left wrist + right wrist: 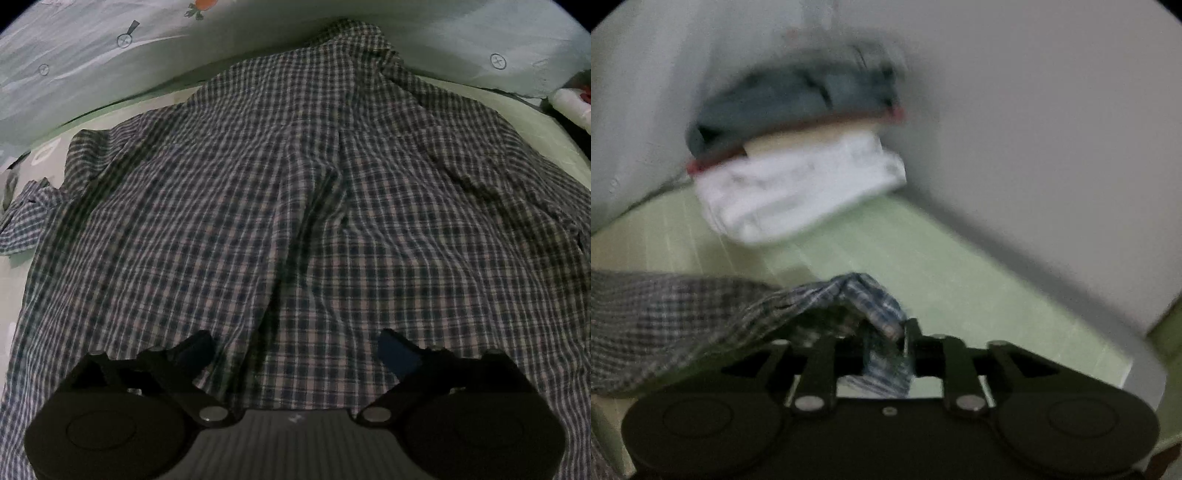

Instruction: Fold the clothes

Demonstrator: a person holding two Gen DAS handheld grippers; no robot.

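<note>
A blue and white checked shirt (295, 206) lies spread out on a pale green bed sheet (546, 122), collar end far from me. My left gripper (295, 350) is open just above the near part of the shirt, with cloth showing between its fingers and nothing held. In the right wrist view my right gripper (886, 347) is shut on a bunched corner of the checked shirt (864, 299) and holds it lifted off the green sheet (960, 266). The cloth trails away to the left. This view is blurred.
A stack of folded clothes (798, 147), white at the bottom and grey-blue on top, stands in the far corner by the pale wall (1052, 129). A printed quilt (110, 48) runs along the far side of the bed.
</note>
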